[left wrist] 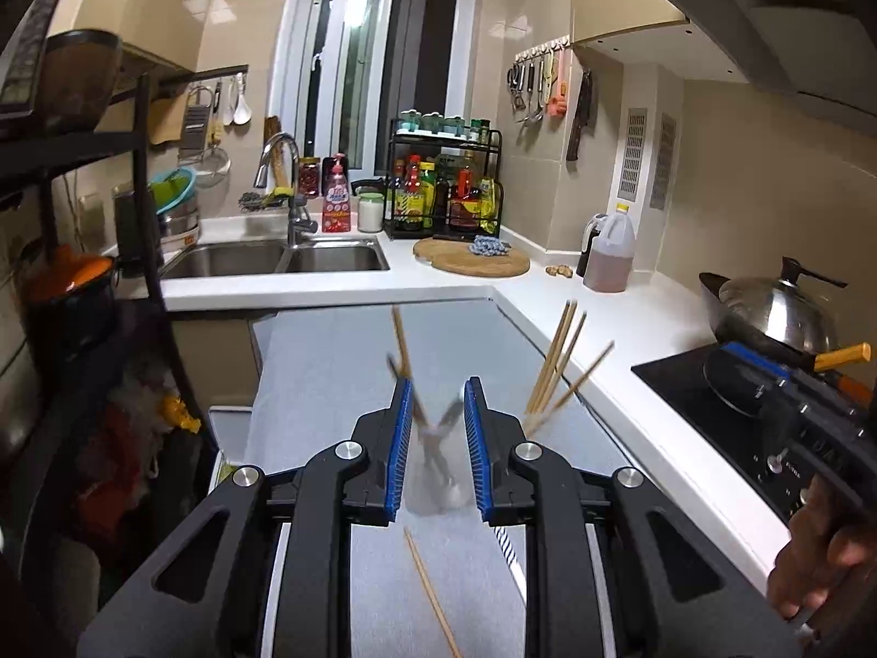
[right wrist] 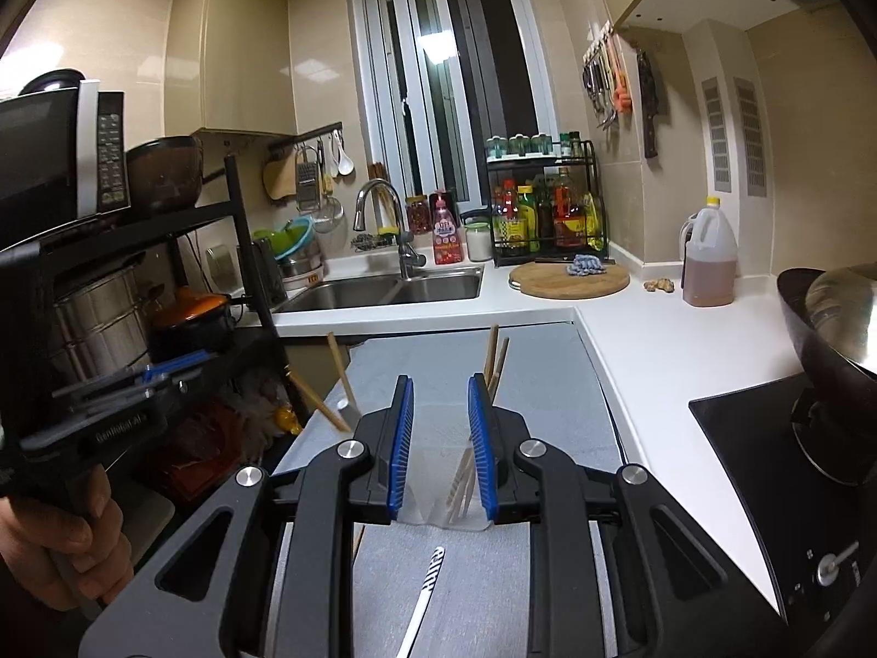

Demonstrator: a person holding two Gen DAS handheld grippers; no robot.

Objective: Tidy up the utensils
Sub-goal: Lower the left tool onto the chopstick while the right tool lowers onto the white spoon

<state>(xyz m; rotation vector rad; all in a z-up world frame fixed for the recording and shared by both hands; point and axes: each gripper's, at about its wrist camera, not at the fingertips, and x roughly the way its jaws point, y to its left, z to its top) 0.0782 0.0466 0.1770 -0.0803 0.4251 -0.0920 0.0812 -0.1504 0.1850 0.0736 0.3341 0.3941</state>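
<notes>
My left gripper (left wrist: pixel 437 438) has its jaws around a clear cup (left wrist: pixel 438 485) that holds a spoon and a chopstick (left wrist: pixel 402 341); the pads sit at its sides. My right gripper (right wrist: pixel 438 438) has its jaws around a second clear cup (right wrist: pixel 446 499) with several wooden chopsticks (right wrist: pixel 496 359). That cup's chopsticks show in the left wrist view (left wrist: pixel 559 362), right of the left gripper. A loose chopstick (left wrist: pixel 430 592) and a white striped utensil (right wrist: pixel 425 597) lie on the grey mat (left wrist: pixel 329 362) below the grippers.
White counter (left wrist: pixel 548 301) wraps right with a black hob (left wrist: pixel 712 400), a wok with lid (left wrist: pixel 778 312) and an oil jug (left wrist: pixel 608 252). Sink (left wrist: pixel 279 257), round board (left wrist: pixel 471 257) and spice rack (left wrist: pixel 444 181) stand behind. Black shelf rack (right wrist: pixel 164 274) at left.
</notes>
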